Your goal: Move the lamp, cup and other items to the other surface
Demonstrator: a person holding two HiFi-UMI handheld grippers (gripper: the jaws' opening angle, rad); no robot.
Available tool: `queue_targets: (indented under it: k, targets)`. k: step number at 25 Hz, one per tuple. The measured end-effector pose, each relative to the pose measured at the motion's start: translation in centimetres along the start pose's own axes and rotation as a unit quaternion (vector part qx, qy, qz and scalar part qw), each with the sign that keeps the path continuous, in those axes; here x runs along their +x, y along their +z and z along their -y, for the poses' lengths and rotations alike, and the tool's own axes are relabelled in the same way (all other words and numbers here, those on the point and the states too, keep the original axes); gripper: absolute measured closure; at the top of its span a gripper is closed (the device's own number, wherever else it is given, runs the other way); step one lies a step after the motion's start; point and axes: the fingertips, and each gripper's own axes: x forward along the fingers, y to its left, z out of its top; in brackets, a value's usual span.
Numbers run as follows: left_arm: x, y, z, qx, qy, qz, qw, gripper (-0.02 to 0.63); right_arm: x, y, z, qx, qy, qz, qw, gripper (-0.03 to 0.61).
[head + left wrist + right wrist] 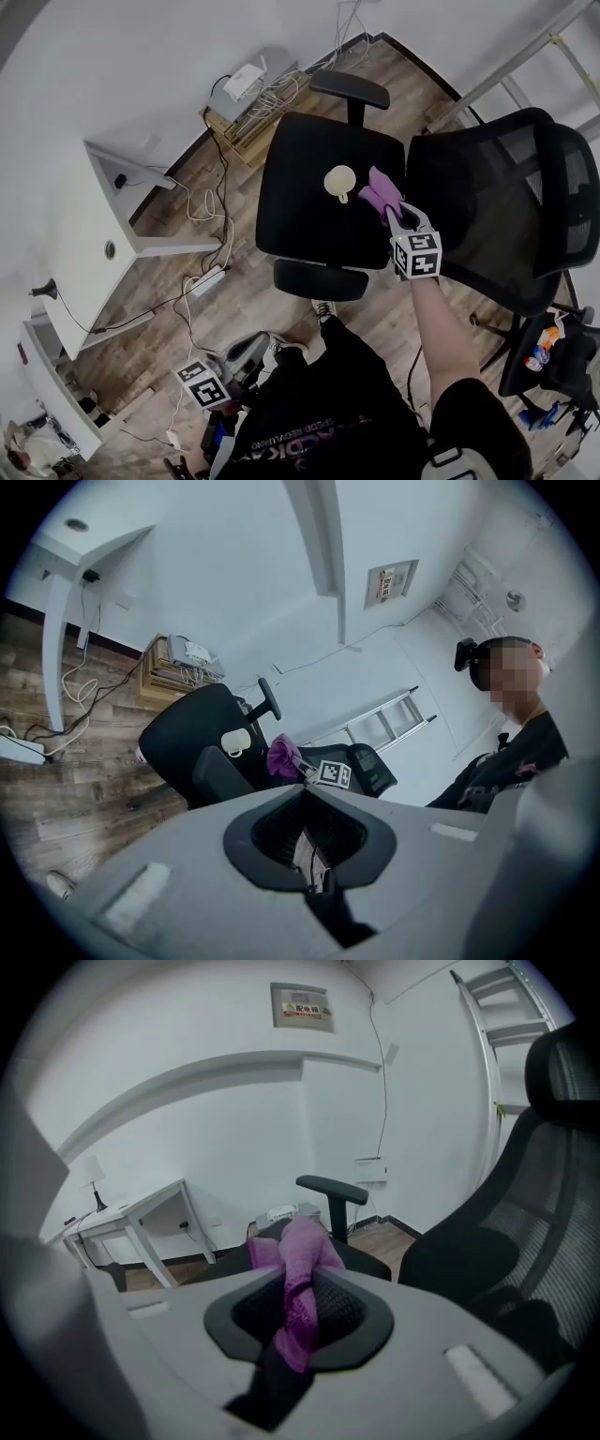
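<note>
Two hand-held grippers are in play. The left hand-held gripper (302,789) is held low beside the person's leg, and its own view shows its jaws closed together with nothing between them. Far out to its left in the head view stands the white bench (89,244). Ahead of it, its view takes in the whole grouping from the side: the pale cup (236,742) on the black chair seat (178,738), the purple cloth (282,757) just beyond the cup, and the marker cube (330,773) of the other tool — with a ladder (384,719) leaning on the wall behind.

From above, the head view shows the cup upright on the seat, just left of the right hand-held gripper (392,214), with the cloth bunched between the two. That gripper's jaws are clamped on the purple cloth. Its own view shows the fabric running down through the recess and bulging past the tips, and the bulge blocks the cup from sight there. Whether the cloth touches the seat cannot be told.

Only the right gripper view shows the lamp (93,1180) — small, on the far end of the bench, well off to that gripper's left. The mesh backrest (548,1194) rises close on its right.
</note>
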Motion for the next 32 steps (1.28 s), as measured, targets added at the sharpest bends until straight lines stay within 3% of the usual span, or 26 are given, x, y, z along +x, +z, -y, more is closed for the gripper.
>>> queue_targets:
  k: [6, 12, 21, 32]
  targets:
    - [-1.6, -0.5, -0.7, 0.001, 0.037, -0.004, 0.9993, 0.615, 6.1, -5.4, 1.2, 0.057, -0.019, -0.072, 0.996, 0.512]
    - [-2.8, -2.5, -2.3, -0.043, 0.062, -0.004, 0.9971, 0.615, 9.9, -9.0, 1.4, 0.087, -0.027, -0.120, 0.989, 0.512]
    - [-2.5, -3.1, -3.4, -0.054, 0.066, -0.001, 0.9963, 0.615, 12.6, -14.4, 2.2, 0.066, -0.042, -0.186, 0.980, 0.511]
    - [-1.9, -3.3, -3.7, -0.062, 0.056, -0.007, 0.9964, 0.615, 12.5, -16.7, 0.0, 0.065, -0.006, -0.226, 0.972, 0.491]
